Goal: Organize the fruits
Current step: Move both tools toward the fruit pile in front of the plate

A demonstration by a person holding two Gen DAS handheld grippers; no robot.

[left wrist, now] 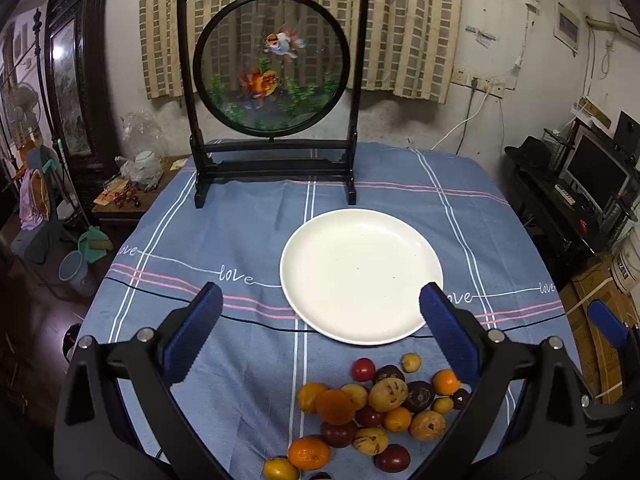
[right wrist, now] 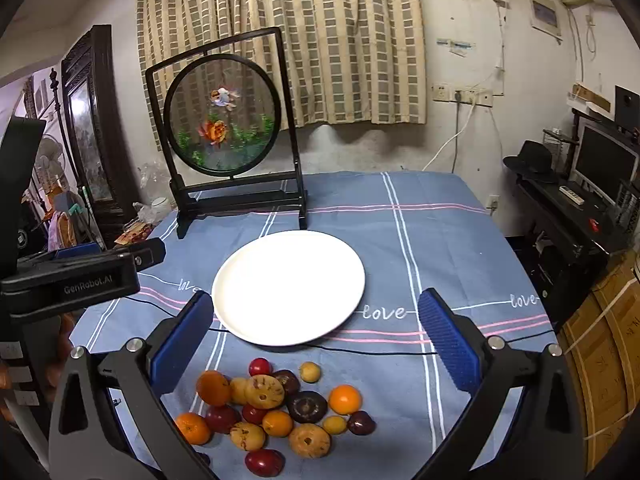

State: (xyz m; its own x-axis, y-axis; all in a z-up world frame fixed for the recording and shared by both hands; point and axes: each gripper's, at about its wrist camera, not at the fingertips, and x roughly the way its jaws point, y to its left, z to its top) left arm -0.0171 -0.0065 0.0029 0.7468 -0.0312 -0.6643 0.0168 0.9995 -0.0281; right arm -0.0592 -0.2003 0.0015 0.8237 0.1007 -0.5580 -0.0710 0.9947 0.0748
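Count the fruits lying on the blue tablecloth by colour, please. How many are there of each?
Orange fruits: 6
Red fruits: 4
Dark purple fruits: 4, one cut off by the picture's bottom edge
Yellow or tan fruits: 6
Total: 20, as seen in the left wrist view

Cloth, glazed ware and ribbed plastic

A matt woven cloth (right wrist: pixel 440 240) covers the bench; the white plate (right wrist: pixel 288 288) looks smooth and glossy. The fruits (right wrist: pixel 280 412) at its 6 o'clock range from shiny red skins to dull speckled yellow ones. Blue fingers (left wrist: pixel 192 332) show ribbed pads on matt black plastic.
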